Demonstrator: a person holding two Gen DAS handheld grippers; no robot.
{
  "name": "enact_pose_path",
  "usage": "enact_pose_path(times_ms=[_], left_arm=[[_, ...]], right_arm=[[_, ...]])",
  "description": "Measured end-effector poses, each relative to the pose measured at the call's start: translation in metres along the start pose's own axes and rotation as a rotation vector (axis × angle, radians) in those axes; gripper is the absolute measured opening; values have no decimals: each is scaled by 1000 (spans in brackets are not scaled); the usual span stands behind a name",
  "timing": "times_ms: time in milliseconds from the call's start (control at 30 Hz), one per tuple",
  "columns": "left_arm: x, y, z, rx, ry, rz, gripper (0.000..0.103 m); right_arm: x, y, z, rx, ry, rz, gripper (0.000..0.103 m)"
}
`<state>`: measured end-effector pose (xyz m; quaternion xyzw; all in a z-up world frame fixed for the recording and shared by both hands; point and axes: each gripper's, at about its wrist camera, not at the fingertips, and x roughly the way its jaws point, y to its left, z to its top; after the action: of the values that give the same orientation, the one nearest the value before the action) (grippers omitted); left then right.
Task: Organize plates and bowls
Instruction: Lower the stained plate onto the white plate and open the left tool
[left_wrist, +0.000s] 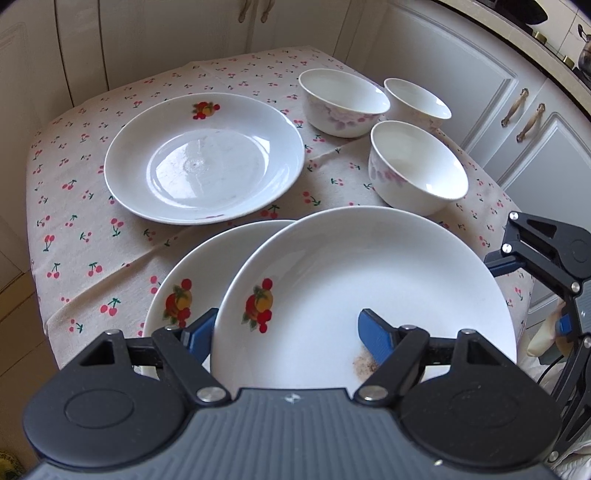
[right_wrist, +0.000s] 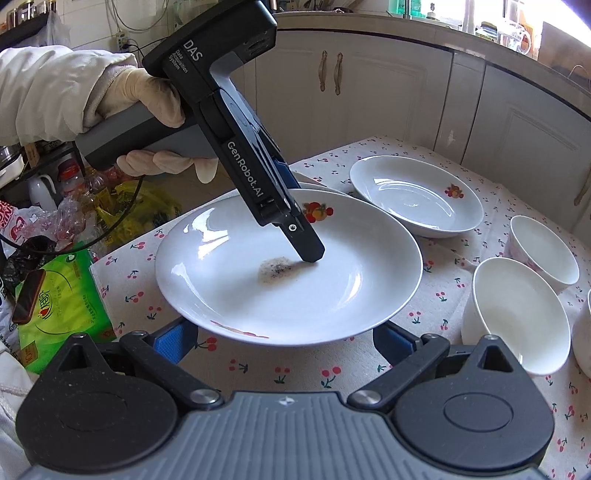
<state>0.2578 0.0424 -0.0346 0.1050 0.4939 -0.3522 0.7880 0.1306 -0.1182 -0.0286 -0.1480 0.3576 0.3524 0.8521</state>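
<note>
The round white ceramic plate with a fruit decal and a brown speckled stain (left_wrist: 369, 295) sits between the fingers of the left gripper (left_wrist: 284, 338), one blue pad (left_wrist: 373, 338) resting on its inner surface near the stain, the other below its rim; the jaws look closed on that rim, which would let the plate be lifted or slid. It overlaps a second white fruit-decal plate (left_wrist: 177, 291) directly beneath it, so the two seem to be going into a stack. The right gripper (right_wrist: 284, 338) waits at the plate's near edge with its jaws spread wide, holding nothing (the rim lies over the gap between its pads). Ahead of the left gripper lies a third matching plate (left_wrist: 205, 158), and to its front right stand three white bowls with pink flowers (left_wrist: 417, 173), all on a cherry-print tablecloth (left_wrist: 85, 236).
</note>
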Motion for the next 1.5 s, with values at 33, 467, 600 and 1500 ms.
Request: enact_pose_path(times_ms=[33, 467, 600, 1500], left_arm=[[0, 1, 0, 0, 0, -2, 79], [6, 8, 0, 4, -9, 14, 79], [6, 6, -1, 21, -15, 25, 79], [4, 12, -2, 40, -74, 32, 81]], right_arm=[[1, 0, 1, 3, 2, 2, 103], [1, 4, 9, 23, 2, -7, 103], [1, 6, 9, 34, 1, -11, 103], [14, 16, 11, 67, 32, -61, 103]])
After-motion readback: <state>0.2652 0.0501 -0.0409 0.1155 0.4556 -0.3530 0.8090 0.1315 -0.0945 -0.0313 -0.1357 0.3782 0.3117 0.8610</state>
